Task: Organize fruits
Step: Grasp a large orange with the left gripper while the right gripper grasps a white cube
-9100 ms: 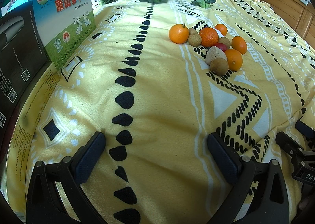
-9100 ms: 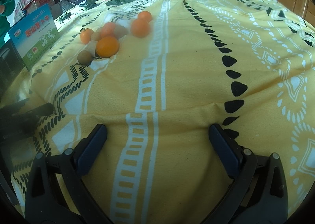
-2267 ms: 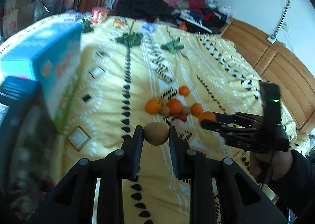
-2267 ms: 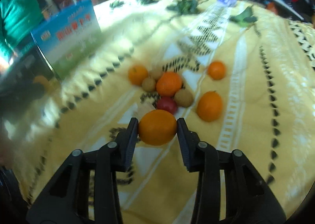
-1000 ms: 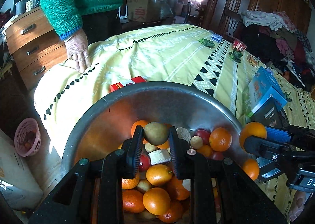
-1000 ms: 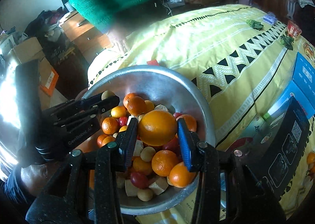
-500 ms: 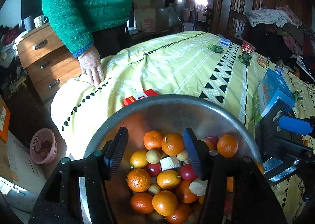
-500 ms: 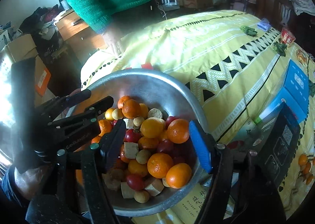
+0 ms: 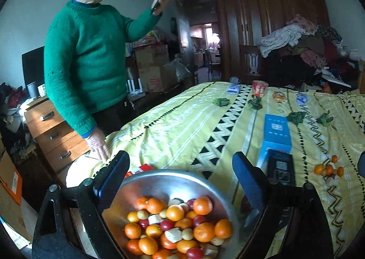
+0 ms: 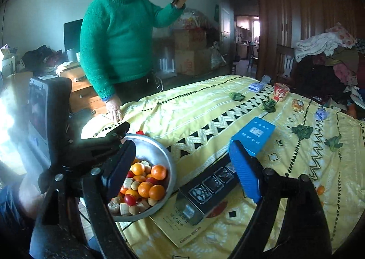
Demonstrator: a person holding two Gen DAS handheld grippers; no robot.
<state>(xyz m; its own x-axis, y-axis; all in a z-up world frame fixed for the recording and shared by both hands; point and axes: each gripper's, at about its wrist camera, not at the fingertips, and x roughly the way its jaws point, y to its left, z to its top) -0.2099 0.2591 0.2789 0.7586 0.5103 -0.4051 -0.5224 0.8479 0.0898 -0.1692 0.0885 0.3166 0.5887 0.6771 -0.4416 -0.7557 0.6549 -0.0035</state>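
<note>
A metal bowl [image 9: 173,181] at the near left edge of the bed holds several oranges, red fruits and pale fruits [image 9: 175,229]. It also shows in the right wrist view [image 10: 164,151]. My left gripper [image 9: 180,174] is open and empty above the bowl. My right gripper [image 10: 180,163] is open and empty, right of the bowl. A small pile of oranges and other fruit [image 9: 328,170] lies on the yellow bedspread [image 9: 205,122] far to the right.
A person in a green sweater [image 9: 86,63] stands at the bed's left side, one hand [image 9: 98,145] on the bedspread. A blue box [image 9: 277,131] and a black box [image 9: 280,167] lie right of the bowl. Leafy greens [image 10: 302,131] and packets are scattered farther back.
Both grippers have risen and tilted up from the bowl, so the room and the standing person now show. Both stay open; the fruit they held a second ago lies in the bowl.
</note>
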